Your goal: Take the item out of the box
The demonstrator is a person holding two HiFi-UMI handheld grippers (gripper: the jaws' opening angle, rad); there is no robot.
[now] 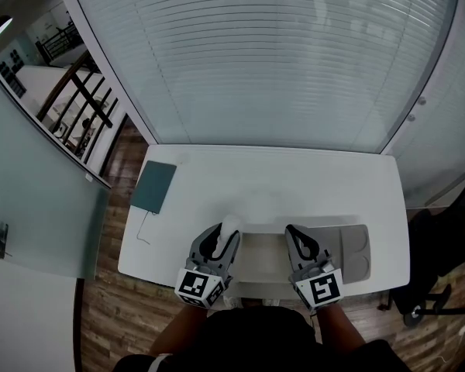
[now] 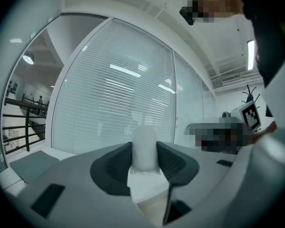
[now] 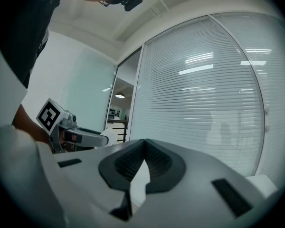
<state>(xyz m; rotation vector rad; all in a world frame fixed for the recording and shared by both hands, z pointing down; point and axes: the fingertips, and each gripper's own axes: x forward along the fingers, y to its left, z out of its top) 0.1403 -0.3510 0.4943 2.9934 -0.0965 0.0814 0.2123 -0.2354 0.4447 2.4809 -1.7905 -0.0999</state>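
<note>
**Left gripper** [image 2: 145, 151]: the pads [image 2: 118, 163] stand about half apart and clamp the item [image 2: 145, 141] from both sides. No gap shows between pad and item.

**Item:** white, smooth, with a rounded end. That end projects past the fingertips, away from the person and towards the far edge of the tabletop [image 1: 294, 177]. Its long axis appears to run along the jaws, roughly level, but the views do not settle this. In the head view it hangs by the far left corner of the box [image 1: 260, 260].

**Right gripper** [image 3: 144, 142]: the jaws are closed tip to tip with nothing between them. It hovers at the right side of the box and is apart from the item.

**Box:** pale, open and shallow, at the near edge of the tabletop between the two grippers. Its grey lid [image 1: 353, 250] lies flat to the right.

**Other:** a teal pad [image 1: 153, 186] lies at the far left corner, well apart from the rest.

**Progress:** the item seems to be lifted clear of the box, so the extraction looks nearly done. What probably remains is to carry the item aside, set it on bare tabletop and release it.
</note>
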